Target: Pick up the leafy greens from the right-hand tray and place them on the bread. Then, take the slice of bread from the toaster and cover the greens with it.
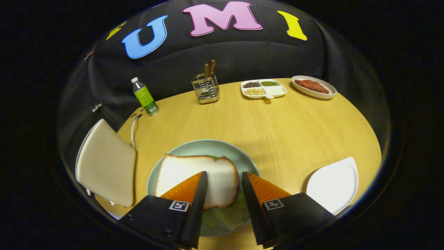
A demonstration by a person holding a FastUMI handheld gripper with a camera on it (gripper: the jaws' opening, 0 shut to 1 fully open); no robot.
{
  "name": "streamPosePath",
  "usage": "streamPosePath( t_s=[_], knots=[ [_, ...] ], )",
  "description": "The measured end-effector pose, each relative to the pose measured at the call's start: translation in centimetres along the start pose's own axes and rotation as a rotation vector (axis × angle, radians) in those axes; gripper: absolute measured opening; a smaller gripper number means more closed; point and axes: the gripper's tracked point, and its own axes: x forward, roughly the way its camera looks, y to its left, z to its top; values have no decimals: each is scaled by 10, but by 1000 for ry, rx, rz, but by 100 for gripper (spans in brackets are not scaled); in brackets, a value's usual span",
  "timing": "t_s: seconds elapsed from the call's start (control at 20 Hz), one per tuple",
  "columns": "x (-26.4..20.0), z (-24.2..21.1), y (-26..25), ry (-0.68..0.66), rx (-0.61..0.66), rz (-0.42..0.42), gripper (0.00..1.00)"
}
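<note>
bread slice (197, 180) lies on the leafy greens (222, 217), which peek out beneath it on a pale green plate (211, 146), just ahead of and between the tongs (223, 175). the tongs hover parted and empty above it, likely just after letting go. a white tray (334, 187) sits empty to their right on the desk (263, 125), the toaster (105, 163) to their left.

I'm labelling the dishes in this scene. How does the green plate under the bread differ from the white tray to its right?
The green plate is round and pale green; the white tray is white and leaf-shaped with a pointed end. The green plate carries a bread slice over leafy greens; the white tray carries nothing. The green plate lies between and just ahead of the open gripper; the white tray lies off to the side. Both rest flat on the wooden table.
</note>
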Motion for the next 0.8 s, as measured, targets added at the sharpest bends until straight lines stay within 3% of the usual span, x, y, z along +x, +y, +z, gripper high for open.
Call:
streamPosePath(
  t_s=[0.25,0.3,0.8],
  knots=[
    [-10,13,-11,-37,-119,-82,90],
    [-14,18,-14,-45,-118,-87,100],
    [-65,79,-39,-175,-71,-83,100]
  ],
)
